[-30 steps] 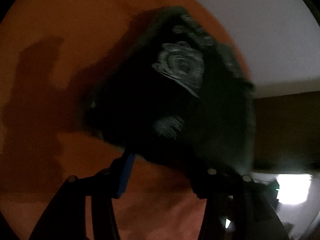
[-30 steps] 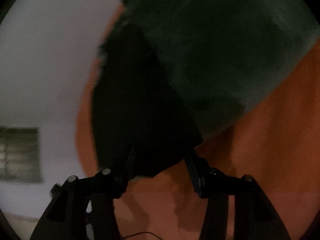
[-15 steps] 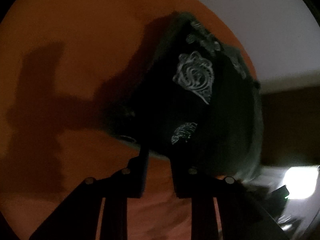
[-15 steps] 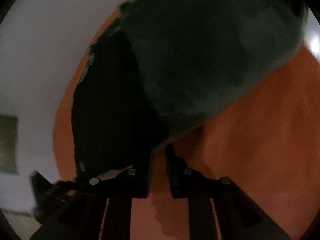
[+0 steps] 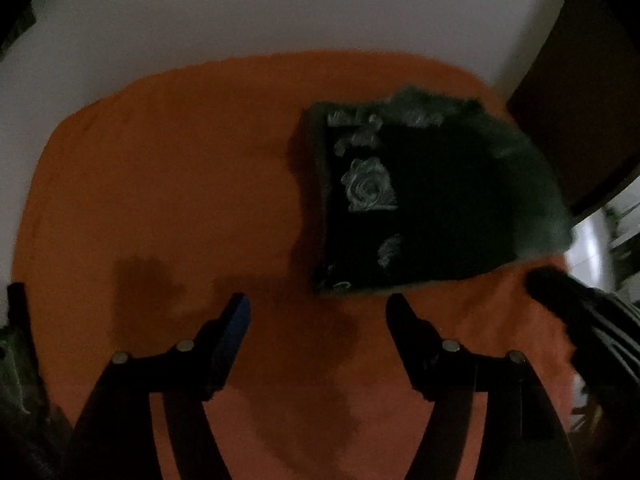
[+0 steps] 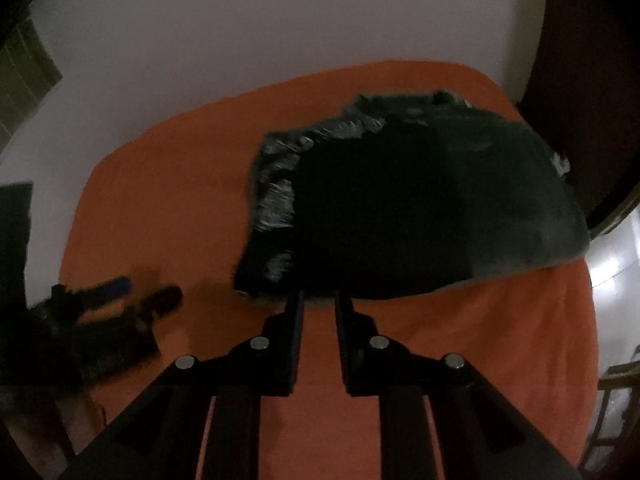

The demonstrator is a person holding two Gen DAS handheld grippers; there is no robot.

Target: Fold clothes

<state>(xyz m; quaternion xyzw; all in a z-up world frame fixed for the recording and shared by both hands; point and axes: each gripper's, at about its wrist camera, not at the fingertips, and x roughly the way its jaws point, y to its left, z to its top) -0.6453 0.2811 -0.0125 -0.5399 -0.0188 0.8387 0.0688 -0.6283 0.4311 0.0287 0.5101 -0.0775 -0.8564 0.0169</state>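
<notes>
The left gripper (image 5: 318, 312) stands with its fingers (image 5: 236, 316) spread wide above the orange sheet of the bed (image 5: 168, 184); the jaws have just been opening and nothing lies between them. One finger carries a blue pad, the other is plain black. Beyond the fingertips and off toward the plain black finger lies the dark folded garment with pale grey rose and paisley print (image 5: 404, 200), flat on the sheet, its near edge just past the tips and clear of them. A white wall (image 5: 280, 12) rises behind the bed.

The right gripper (image 6: 319, 300) has its fingers (image 6: 296, 320) drawn close together, a narrow slot left between them. Their tips meet the near edge of the same dark garment (image 6: 400, 208) in this view; whether cloth is pinched in the slot cannot be told, as the frame is dark and smeared there. The garment spreads ahead of these fingers, its printed strip on the far left side of the fold. Off to the left of the fingers, blurred, the other gripper (image 6: 140, 296) shows over the orange sheet (image 6: 168, 184)
</notes>
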